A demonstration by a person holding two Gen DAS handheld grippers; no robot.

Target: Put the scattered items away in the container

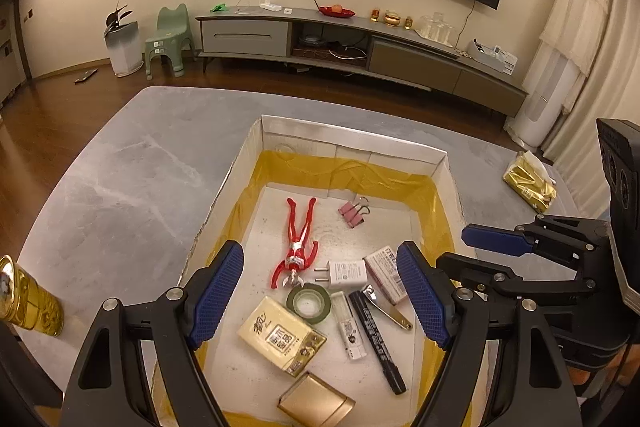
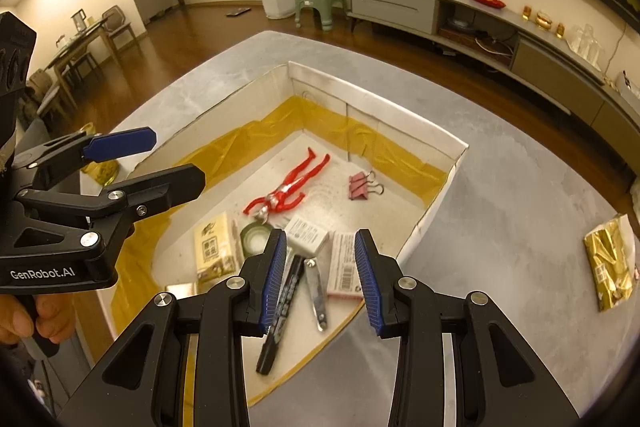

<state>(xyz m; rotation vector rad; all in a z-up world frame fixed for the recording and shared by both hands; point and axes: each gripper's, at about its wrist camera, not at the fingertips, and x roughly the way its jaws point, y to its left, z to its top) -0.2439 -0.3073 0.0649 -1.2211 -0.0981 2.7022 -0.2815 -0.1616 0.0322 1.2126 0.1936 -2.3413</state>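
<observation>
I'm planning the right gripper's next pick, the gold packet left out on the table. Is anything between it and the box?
Nothing visible stands between them. The gold packet lies alone on bare grey table, right of the box; only the box's own wall must be cleared. The right gripper is open.

We count nine things inside the one cardboard box: one red toy figure, one pink binder clip, one white plug adapter, one roll of green tape, one tissue pack, one black marker, one nail clipper, one gold case, and one small barcoded carton. On the desk outside we count one gold foil packet and one gold can.
</observation>
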